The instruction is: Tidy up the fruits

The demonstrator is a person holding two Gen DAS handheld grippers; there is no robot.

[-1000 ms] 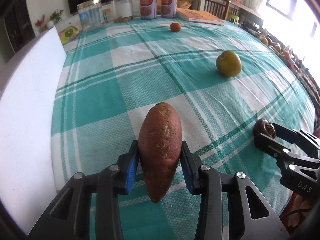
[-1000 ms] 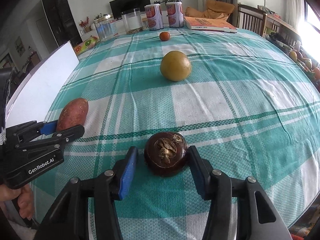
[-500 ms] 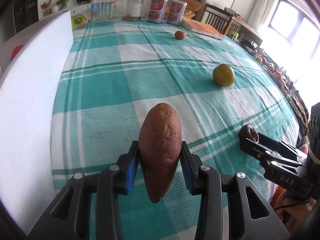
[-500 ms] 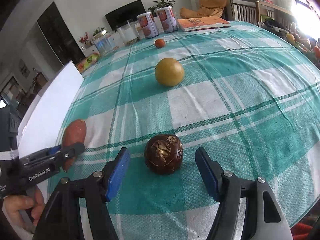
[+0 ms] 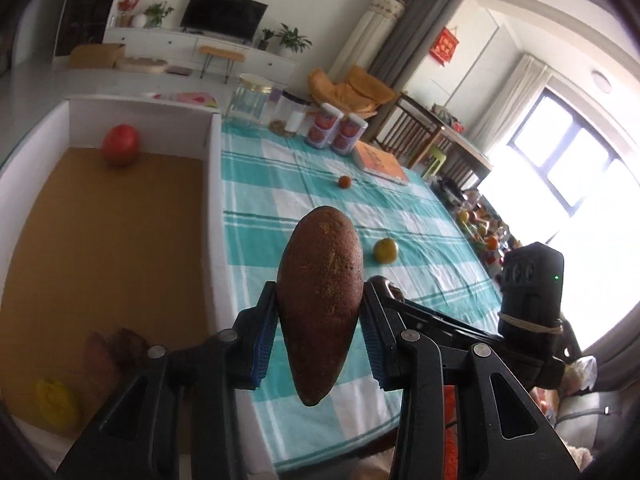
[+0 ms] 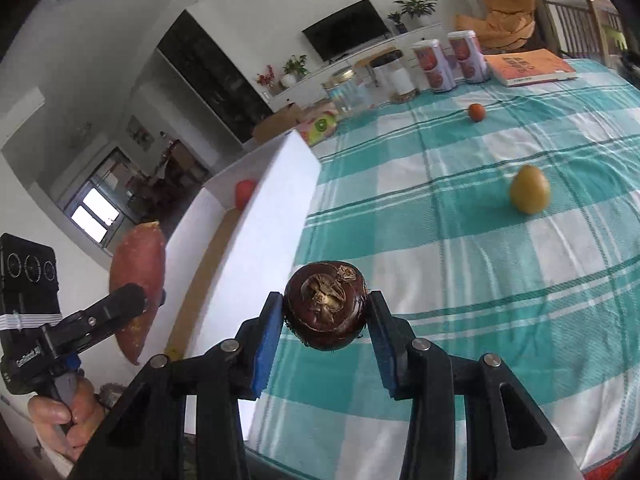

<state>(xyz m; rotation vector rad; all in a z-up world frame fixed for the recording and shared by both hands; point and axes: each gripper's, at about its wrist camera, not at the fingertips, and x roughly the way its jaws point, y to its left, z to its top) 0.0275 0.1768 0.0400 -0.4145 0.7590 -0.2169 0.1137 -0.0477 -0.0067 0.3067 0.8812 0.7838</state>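
Checked cloth [image 6: 460, 240] below, I hold the left gripper [image 5: 318, 330] clamped on the sweet potato [image 5: 320, 300] and the right gripper [image 6: 325, 322] on the dark fruit [image 6: 325, 306], lifted to clear the box [image 5: 214, 208] wall at 9 o'clock.

You have one reddish-brown, tapered sweet potato [image 5: 320, 300] clamped upright above the table edge, and one dark brown, round, rough-crowned fruit [image 6: 326, 306] gripped crown toward the lens. On the teal checked cloth lie one yellow-green round fruit [image 6: 529, 190] and one small orange fruit [image 6: 476, 112], well apart. In the white-walled cardboard box [image 5: 212, 184] sits one red round fruit [image 5: 120, 145], at the far wall.

Home living-dining room: wall television [image 5: 223, 14], checked tablecloth [image 6: 500, 248], houseplants [image 5: 294, 40].
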